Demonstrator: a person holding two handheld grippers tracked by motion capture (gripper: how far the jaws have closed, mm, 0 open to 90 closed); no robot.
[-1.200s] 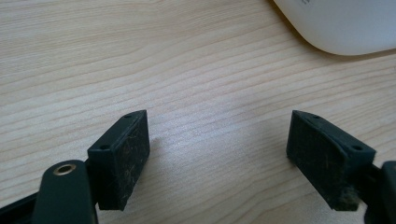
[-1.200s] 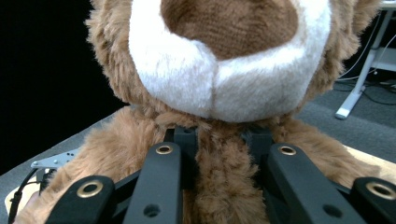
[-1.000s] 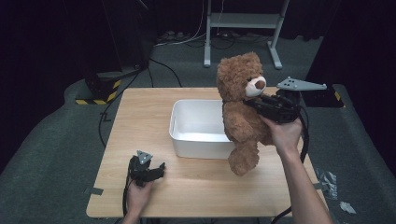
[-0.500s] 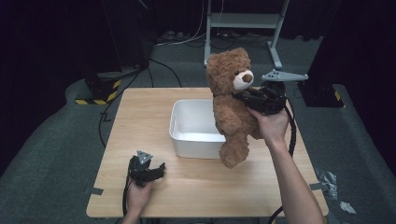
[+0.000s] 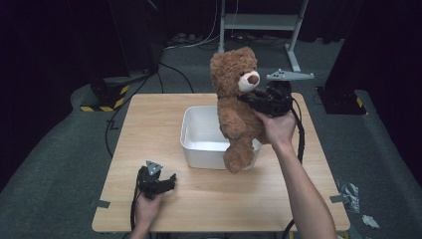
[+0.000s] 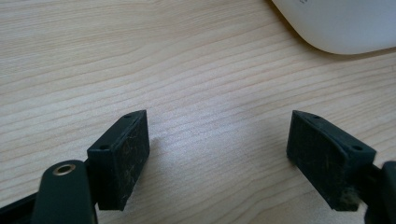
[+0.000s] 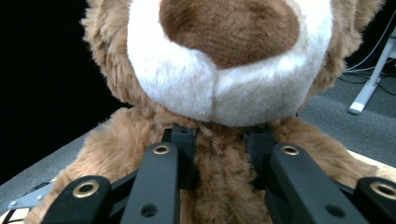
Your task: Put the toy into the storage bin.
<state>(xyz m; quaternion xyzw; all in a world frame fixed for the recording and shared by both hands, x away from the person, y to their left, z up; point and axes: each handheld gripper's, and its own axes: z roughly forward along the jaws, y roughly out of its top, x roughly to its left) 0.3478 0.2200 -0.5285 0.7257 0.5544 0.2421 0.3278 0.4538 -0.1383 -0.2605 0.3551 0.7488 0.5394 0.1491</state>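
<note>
Right gripper (image 7: 219, 154): clenched on chest fur of the fluffy brown plush teddy bear (image 5: 236, 107).
Bear: hangs over the white rectangular plastic tub (image 5: 199, 144), three o'clock rim.
Left gripper (image 6: 219, 154): released, resting on the pale wooden table (image 5: 149, 119).

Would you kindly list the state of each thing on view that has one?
Teddy bear: upright, lifted, one leg hanging over the tub's rim.
White tub: upright, empty.
Right claw: shut on the teddy bear's chest.
Left claw: open, resting on the table.

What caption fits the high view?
Right gripper holds a teddy bear over the white tub.
</note>
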